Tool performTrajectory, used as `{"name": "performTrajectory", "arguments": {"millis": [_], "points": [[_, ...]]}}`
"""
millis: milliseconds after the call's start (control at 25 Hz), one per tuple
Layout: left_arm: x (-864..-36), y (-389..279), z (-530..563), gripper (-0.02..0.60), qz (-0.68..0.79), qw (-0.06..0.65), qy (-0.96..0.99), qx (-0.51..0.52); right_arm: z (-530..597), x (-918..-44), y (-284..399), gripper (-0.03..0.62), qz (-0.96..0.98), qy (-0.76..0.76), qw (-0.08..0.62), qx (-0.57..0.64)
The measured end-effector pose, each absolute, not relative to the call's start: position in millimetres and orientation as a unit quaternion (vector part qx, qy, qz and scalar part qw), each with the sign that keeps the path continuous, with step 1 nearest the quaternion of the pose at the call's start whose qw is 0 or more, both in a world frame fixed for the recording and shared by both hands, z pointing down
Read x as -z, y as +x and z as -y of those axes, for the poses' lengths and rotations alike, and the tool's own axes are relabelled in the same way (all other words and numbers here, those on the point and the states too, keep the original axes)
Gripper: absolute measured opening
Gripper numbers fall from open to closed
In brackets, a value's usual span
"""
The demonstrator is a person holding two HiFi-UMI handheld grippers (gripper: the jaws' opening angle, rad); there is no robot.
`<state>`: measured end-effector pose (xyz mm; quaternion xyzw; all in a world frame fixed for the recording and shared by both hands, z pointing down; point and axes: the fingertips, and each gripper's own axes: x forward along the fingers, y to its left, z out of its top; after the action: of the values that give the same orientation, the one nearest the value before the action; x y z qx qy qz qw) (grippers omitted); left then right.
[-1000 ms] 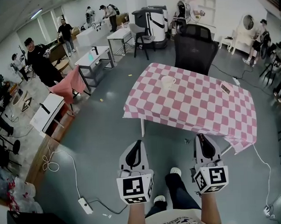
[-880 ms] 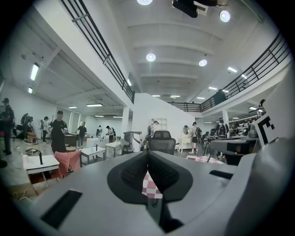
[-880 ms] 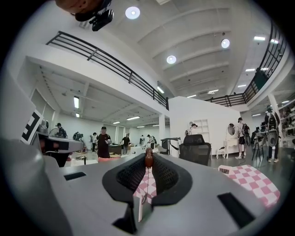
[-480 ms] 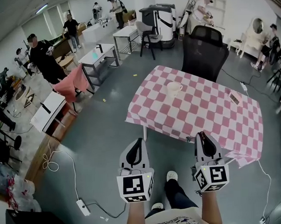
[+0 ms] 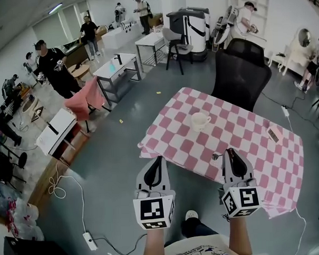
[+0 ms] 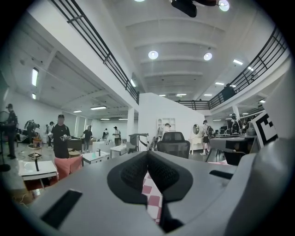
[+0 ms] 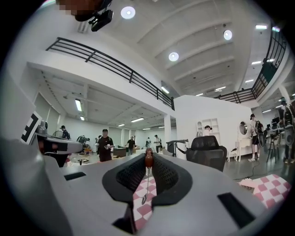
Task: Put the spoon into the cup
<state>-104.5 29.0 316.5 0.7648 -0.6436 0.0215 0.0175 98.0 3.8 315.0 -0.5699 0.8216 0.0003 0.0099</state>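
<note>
A white cup (image 5: pixel 200 120) stands on the table with the pink-and-white checked cloth (image 5: pixel 175 135), towards its far side. My right gripper (image 5: pixel 230 153) is shut on a thin metal spoon (image 5: pixel 215 157) and reaches over the table's near edge, well short of the cup. In the right gripper view the spoon (image 7: pixel 147 182) hangs between the pads of the right gripper (image 7: pixel 148 157), brown handle end up, bowl down. My left gripper (image 5: pixel 158 161) is held level beside the table's near left corner, shut and holding nothing. Its pads meet in the left gripper (image 6: pixel 148 156) view.
A black office chair (image 5: pixel 240 76) stands behind the table. A small dark flat object (image 5: pixel 273 134) lies on the cloth at the right. White desks (image 5: pixel 118 64) and several people fill the back left. A power strip (image 5: pixel 88 240) and cable lie on the floor, lower left.
Both grippers have moved forward together towards the table. The table and cup now sit nearer and lower in the head view, and the right gripper's tip has come over the table's near edge.
</note>
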Motion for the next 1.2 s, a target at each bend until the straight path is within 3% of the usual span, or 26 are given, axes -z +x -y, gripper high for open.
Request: {"name": "performTrajectory", "arguments": {"millis": [520,1200], "points": [[-317.7,-68.8,96.7,0.014,0.653,0.005,0.756,-0.03,127.5,-321.8,145.1,0.052,-0.821,-0.571,0.018,0.008],[-340.1,-72.1,203.8,0.014,0.639,0.024,0.768,-0.043,224.4,-344.7,142.1,0.052,-0.814,-0.58,0.001,0.025]]}}
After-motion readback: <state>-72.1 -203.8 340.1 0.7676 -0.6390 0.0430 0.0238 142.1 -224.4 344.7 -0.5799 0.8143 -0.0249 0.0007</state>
